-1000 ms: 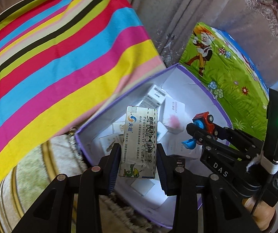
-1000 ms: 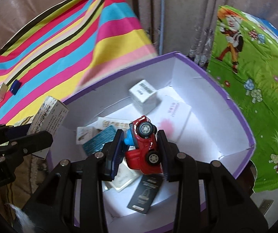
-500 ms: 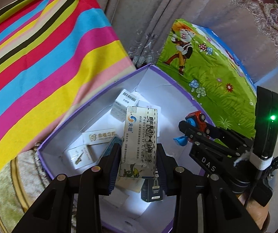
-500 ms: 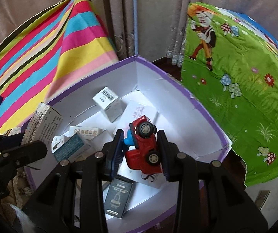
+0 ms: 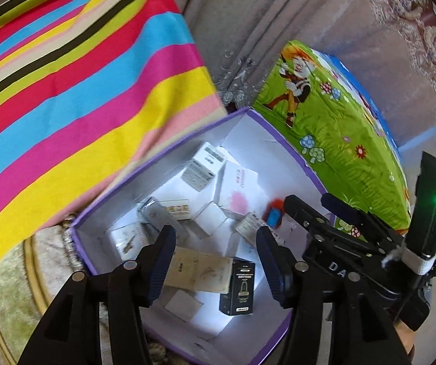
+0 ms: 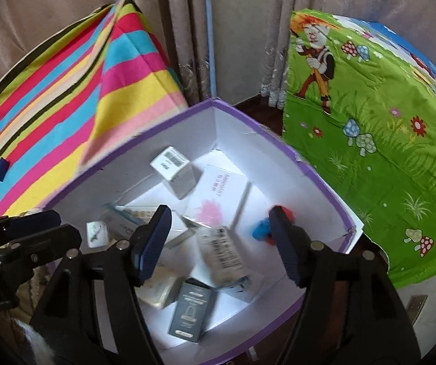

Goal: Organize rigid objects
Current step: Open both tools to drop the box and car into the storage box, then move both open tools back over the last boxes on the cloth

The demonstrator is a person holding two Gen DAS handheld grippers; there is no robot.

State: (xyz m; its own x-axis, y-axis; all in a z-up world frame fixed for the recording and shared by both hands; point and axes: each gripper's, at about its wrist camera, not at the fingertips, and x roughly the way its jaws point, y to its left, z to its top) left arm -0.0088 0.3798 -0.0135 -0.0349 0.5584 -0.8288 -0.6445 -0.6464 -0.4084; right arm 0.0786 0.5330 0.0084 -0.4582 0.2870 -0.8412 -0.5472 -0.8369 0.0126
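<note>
Both grippers hang over a white box with a purple rim [image 5: 279, 158] [image 6: 279, 167] that holds several small cartons. My left gripper [image 5: 215, 243] has its jaws opening with nothing between the pads. The white medicine carton [image 6: 221, 252] shows blurred inside the box, below the right gripper. My right gripper [image 6: 218, 216] is likewise opening and grips nothing. The red and blue toy car [image 6: 262, 229] [image 5: 274, 214] lies blurred in the box, partly behind the right finger. The right gripper [image 5: 315, 206] also shows at the right of the left wrist view.
A striped cloth [image 5: 81, 91] covers the surface to the left, with a small blue item [image 6: 1, 168] on it. A green cartoon cloth [image 6: 370, 137] drapes to the right. Curtains [image 6: 233, 30] hang behind. A black carton [image 5: 240, 289] lies near the box's front.
Both grippers opened. The medicine carton left the left jaws and the toy car left the right jaws, both dropping into the box. The view shifted slightly over the box.
</note>
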